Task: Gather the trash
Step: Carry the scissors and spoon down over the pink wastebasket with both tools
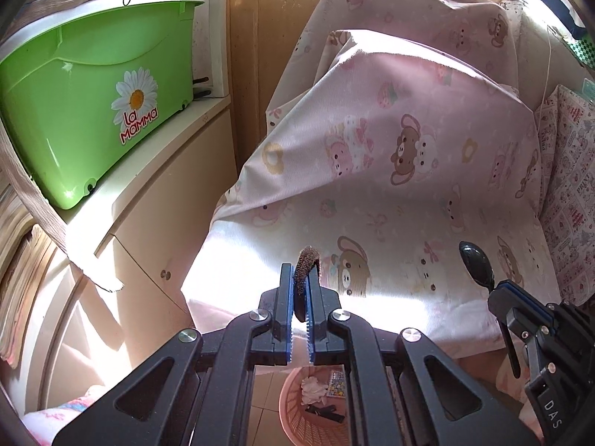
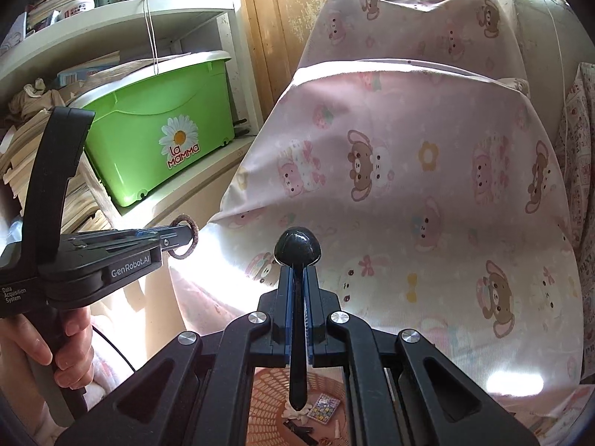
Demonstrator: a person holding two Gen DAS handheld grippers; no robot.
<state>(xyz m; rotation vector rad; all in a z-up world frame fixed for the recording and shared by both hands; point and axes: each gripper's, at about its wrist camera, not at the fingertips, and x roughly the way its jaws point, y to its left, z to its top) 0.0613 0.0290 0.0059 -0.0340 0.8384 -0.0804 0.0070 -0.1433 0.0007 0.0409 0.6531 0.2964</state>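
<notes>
Two tongs are up over a bed, each closed on a piece of trash. The left tongs [image 1: 300,278] pinch a brown fuzzy ring [image 1: 304,265] between their blue pads; in the left wrist view it stands edge-on, its top poking just past the fingertips. In the right wrist view the same ring [image 2: 185,237] shows as a loop hanging at the tip of the left tongs [image 2: 182,232], and a hand [image 2: 55,345] wraps that tool's grip at the lower left.

The right tongs [image 2: 298,278] clamp a black spoon [image 2: 297,251] by its stem: the bowl sticks out just beyond the fingertips, and the handle runs back between the jaws toward the camera. From the left wrist view the spoon [image 1: 477,264] shows at the right, its bowl rising from the tip of the right tongs [image 1: 498,288].

Below both tools, seen through the gaps in their frames, a pink basket [image 1: 297,409] sits on the floor with scraps already in it, among them a small printed card [image 2: 324,407] and a crumpled white bit [image 1: 314,388].

Ahead lies the bed's pink sheet [image 1: 390,148] printed with bears, draped over a high shape. To the left a green tub [image 1: 85,111] with a daisy sticker stands on a cream cabinet [image 1: 167,193].
</notes>
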